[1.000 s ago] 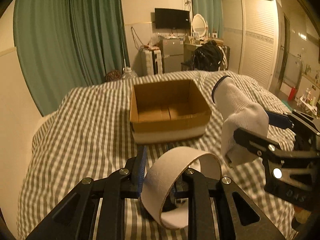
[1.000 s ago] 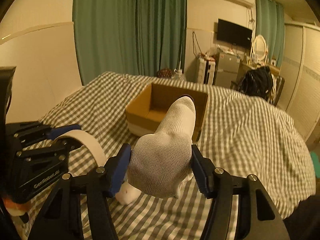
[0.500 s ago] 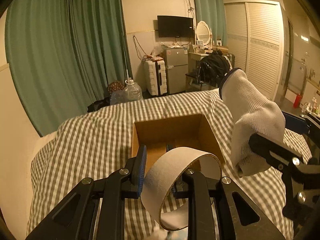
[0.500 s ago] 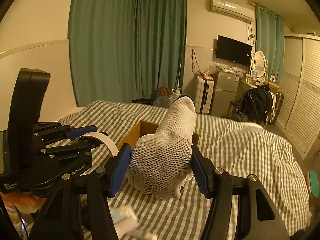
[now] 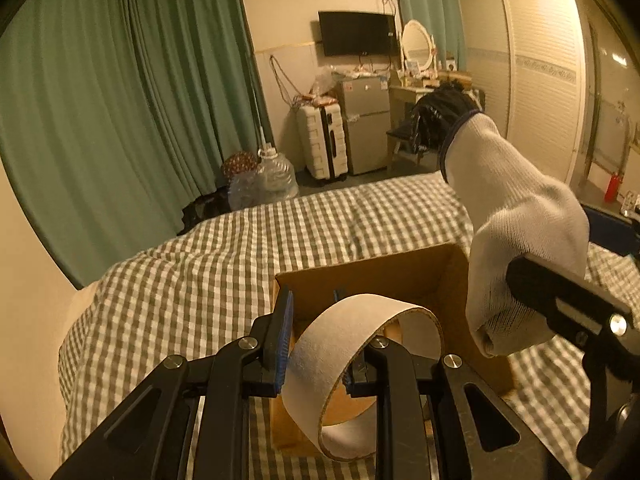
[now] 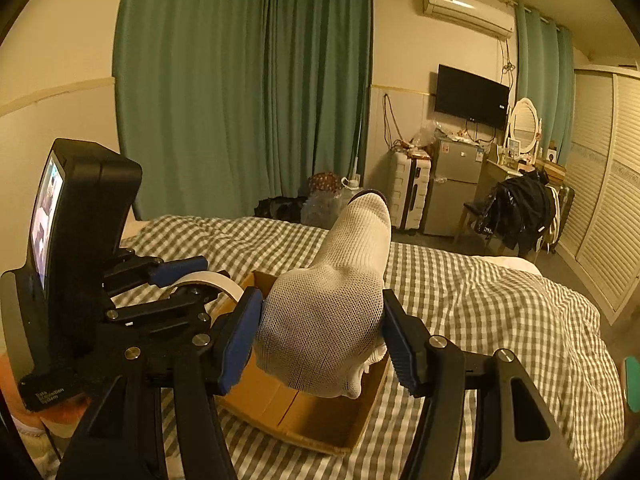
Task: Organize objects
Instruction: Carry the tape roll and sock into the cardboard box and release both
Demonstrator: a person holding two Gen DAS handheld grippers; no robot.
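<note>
Left wrist view: the left hand-held gripper (image 5: 316,344) is clamped on a tape roll (image 5: 360,376) above the box (image 5: 420,276) on the bed (image 5: 180,288). The right hand-held gripper (image 6: 320,340) pinches a sock (image 6: 328,312) over the same box. To drop cleanly, I would lower each inside the walls before letting go.

Left claw (image 5: 316,344) clamped, right claw (image 6: 320,336) clamped, side by side, raised
</note>
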